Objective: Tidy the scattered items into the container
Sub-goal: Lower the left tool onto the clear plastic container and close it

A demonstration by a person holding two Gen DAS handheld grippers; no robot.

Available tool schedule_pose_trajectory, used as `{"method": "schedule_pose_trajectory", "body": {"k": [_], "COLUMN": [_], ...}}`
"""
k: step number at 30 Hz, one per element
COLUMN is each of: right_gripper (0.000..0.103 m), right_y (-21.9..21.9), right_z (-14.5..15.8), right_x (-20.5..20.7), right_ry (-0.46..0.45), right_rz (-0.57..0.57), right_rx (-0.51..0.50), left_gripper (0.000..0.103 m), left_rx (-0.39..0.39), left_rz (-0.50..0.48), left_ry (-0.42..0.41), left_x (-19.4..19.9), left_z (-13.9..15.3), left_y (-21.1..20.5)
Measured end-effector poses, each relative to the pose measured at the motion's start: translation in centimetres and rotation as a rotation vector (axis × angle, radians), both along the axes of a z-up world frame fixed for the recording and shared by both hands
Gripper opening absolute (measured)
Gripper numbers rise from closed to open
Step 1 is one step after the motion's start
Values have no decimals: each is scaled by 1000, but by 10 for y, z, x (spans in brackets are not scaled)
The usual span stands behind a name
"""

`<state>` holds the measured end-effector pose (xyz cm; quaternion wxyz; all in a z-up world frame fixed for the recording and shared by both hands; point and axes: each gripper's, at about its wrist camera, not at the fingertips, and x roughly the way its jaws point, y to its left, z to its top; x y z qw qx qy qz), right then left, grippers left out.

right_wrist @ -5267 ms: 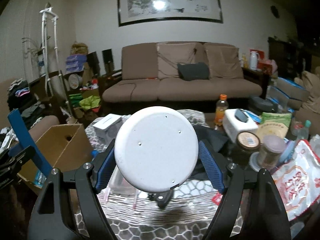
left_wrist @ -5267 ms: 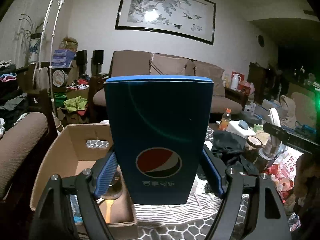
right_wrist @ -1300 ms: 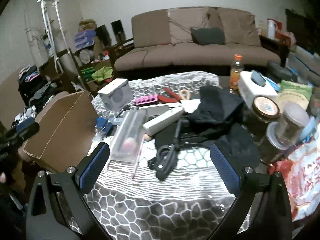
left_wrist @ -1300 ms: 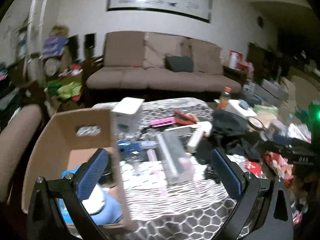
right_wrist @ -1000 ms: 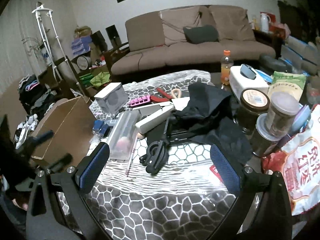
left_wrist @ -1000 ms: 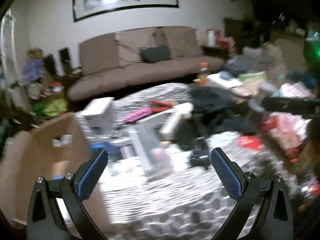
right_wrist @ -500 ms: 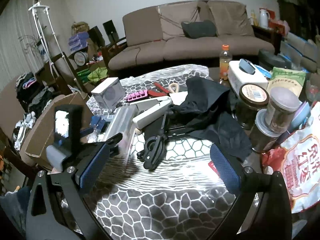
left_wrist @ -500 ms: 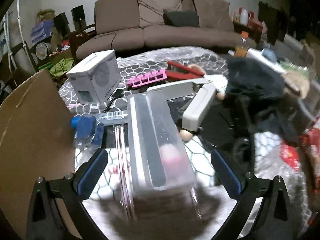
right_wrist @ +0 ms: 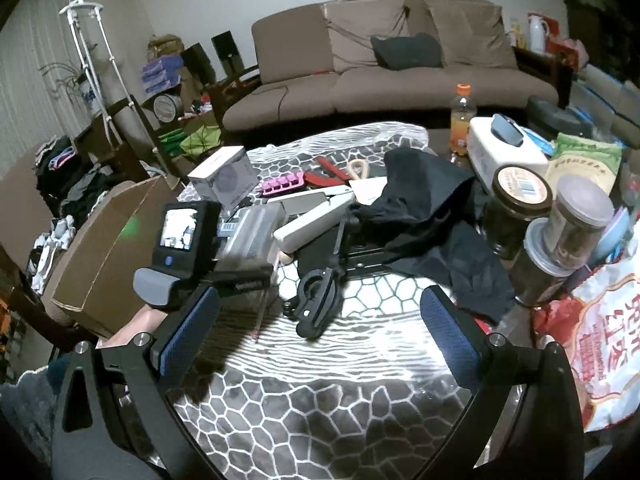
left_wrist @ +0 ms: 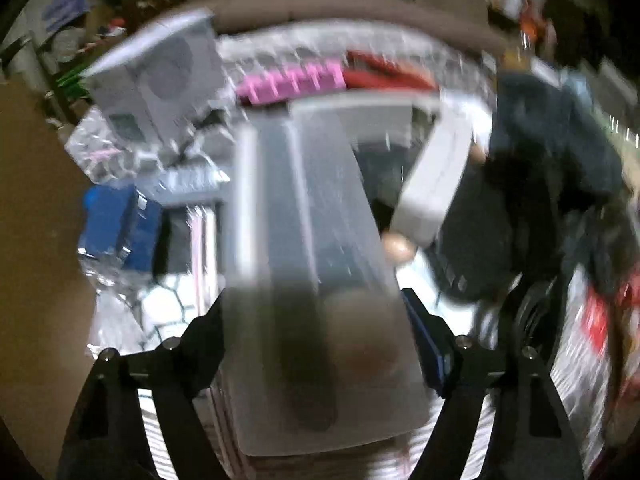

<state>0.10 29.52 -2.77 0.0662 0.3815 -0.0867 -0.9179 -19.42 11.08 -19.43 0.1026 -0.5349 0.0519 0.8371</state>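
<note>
Half a second on, the left gripper straddles the clear case, jaws wide, right gripper likewise empty; a skewed squeeze could squirt it across the bench.

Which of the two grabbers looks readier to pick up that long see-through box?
Probably the left gripper: its open fingers already straddle the clear plastic case. The right gripper hangs open above bare tablecloth, farther off.
</note>
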Motion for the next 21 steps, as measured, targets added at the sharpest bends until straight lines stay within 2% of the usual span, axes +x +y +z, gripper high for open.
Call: {"method": "schedule_pose_trajectory", "body": {"k": [2,4,12,15,18,21], "right_gripper": [101,101,101,101,101,101], "right_y": [-2,-1,6,7,7,11], "right_z": [0,0,5,6,7,6], "right_x": [1,3,7,8,10,11], "right_ry": [-2,0,6,9,9,3], "right_rz": [0,-2,-10,-9,-6,-16], "right_rx": [0,4,-10,-15,-17,-28], "left_gripper": [85,79,77,77,76,74], "left_rx": [26,59,72,113,116,123], "left_rz": [18,58,70,76,59,41], "left_ry": [-17,-15,-10,13,38,117], "left_x": [2,4,27,46,66,83], "left_z": [-5,0,23,29,33,57], "left_y": [-5,-11,-22,-31,-37,-41]}}
